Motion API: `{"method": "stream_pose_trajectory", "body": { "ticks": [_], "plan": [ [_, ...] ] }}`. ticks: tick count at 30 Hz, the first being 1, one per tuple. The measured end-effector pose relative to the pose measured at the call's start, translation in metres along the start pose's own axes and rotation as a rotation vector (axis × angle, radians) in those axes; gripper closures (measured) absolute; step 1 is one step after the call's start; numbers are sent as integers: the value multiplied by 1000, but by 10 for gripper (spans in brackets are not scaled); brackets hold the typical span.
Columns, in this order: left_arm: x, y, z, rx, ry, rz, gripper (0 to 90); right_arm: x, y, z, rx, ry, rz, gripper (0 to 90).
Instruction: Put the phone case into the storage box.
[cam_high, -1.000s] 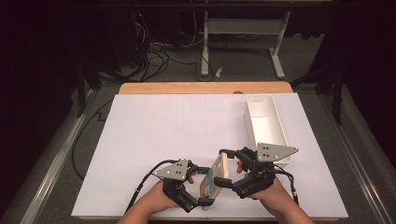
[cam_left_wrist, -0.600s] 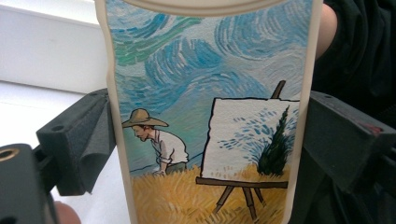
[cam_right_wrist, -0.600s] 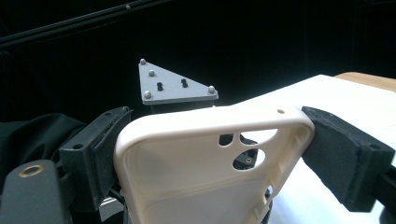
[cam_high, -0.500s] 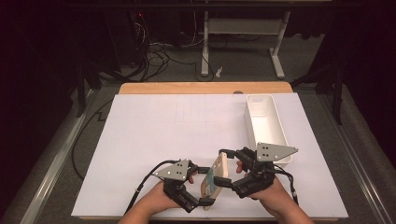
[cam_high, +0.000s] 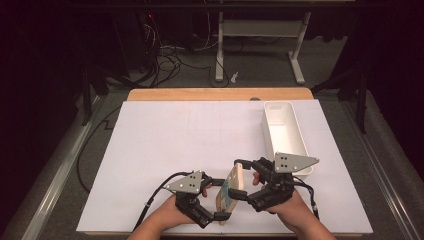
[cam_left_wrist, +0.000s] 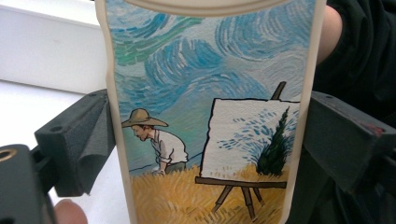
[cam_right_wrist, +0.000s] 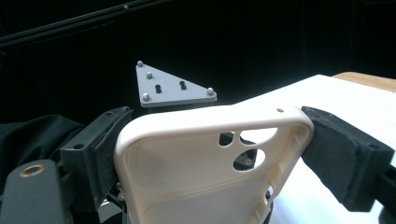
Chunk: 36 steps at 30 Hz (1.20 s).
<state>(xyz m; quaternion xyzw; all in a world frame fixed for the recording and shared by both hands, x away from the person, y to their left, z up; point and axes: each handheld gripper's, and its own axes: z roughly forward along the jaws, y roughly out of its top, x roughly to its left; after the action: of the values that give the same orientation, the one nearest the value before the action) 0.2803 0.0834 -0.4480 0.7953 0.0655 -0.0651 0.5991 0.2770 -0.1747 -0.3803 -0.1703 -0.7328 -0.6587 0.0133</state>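
Observation:
A cream phone case (cam_high: 231, 190) stands on edge above the near part of the white table (cam_high: 190, 135), held from both sides. Its painted back (cam_left_wrist: 210, 116) shows swirling blue sky, a man in a straw hat and an easel. My left gripper (cam_high: 224, 201) is shut on the case, with its padded fingers (cam_left_wrist: 88, 140) pressed to the case's long edges. My right gripper (cam_high: 239, 179) is shut on the same case from the other face. The hollow inside with the camera cut-outs (cam_right_wrist: 196, 163) sits between its pads (cam_right_wrist: 336, 154).
A long white bin (cam_high: 285, 135) lies at the right of the table, just beyond my right gripper. The table's wooden far edge (cam_high: 220, 94) borders a dark floor with cables and a desk frame. The left gripper's grey plate (cam_right_wrist: 173, 88) shows behind the case.

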Motion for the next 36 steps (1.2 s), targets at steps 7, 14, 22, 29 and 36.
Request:
{"method": "stream_pose_trajectory", "body": {
  "ticks": [7,14,22,29,36],
  "plan": [
    [0,1,-1,-9,22,-14,2,0,2,-3,-7,-13,-2,132],
    [1,1,-2,-4,40,-15,1,-1,1,-3,-1,-28,-7,132],
    [1,3,-11,-23,98,-13,1,-3,1,-8,-3,-67,-14,132],
    [6,-1,-24,-17,183,-32,1,-5,1,-14,-4,-99,-34,131],
    [8,-6,-37,-4,272,-39,1,-7,1,-18,5,-137,-50,132]
  ]
}}
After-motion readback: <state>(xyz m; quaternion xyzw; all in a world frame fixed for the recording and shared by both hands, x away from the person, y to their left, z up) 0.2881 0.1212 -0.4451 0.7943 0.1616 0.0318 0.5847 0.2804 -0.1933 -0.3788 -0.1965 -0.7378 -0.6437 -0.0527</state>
